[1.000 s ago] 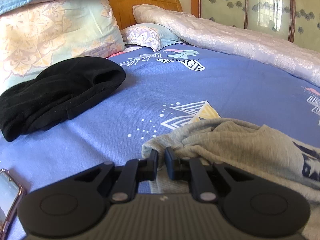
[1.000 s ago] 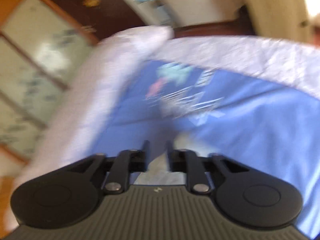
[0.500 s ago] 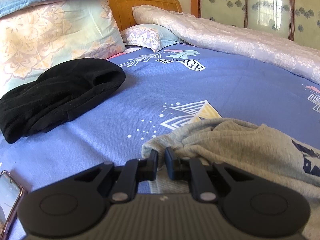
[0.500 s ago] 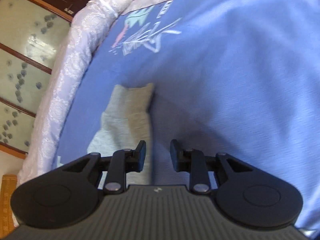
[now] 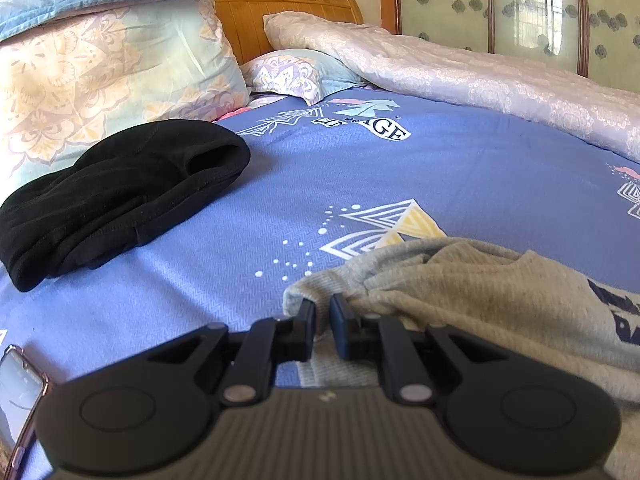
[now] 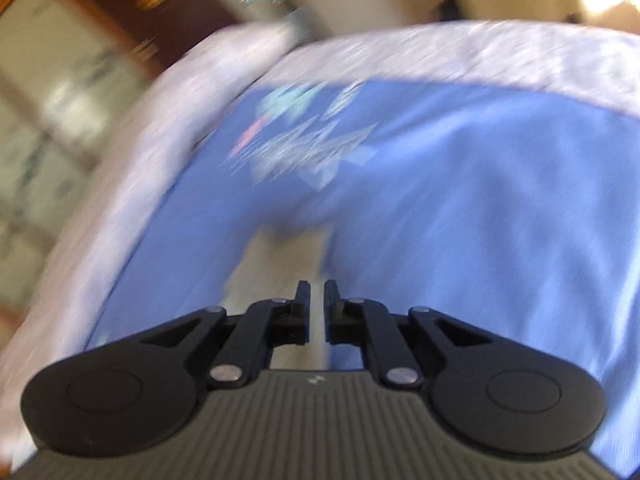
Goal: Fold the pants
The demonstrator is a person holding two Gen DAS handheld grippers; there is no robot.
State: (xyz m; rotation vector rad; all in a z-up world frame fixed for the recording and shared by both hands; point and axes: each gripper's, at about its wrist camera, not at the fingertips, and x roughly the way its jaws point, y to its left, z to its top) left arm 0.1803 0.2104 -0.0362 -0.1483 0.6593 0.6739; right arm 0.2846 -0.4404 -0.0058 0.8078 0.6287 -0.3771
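Note:
Grey sweatpants (image 5: 472, 288) with dark blue lettering lie bunched on the blue bedsheet (image 5: 400, 184) in the left wrist view, at the lower right. My left gripper (image 5: 322, 312) is shut on the ribbed waistband edge of the pants. In the blurred right wrist view a grey pant leg (image 6: 280, 264) stretches ahead on the sheet. My right gripper (image 6: 316, 296) has its jaws nearly together over that leg end; the blur hides whether cloth is pinched.
A folded black garment (image 5: 120, 196) lies at the left. Pillows (image 5: 100, 80) and a wooden headboard (image 5: 288, 12) stand behind it. A pale quilt (image 5: 460, 76) runs along the far side. A phone (image 5: 16, 396) lies at the lower left.
My right gripper swung up and its jaws narrowed from open to nearly closed over the pant leg. The left gripper kept its grip and barely moved.

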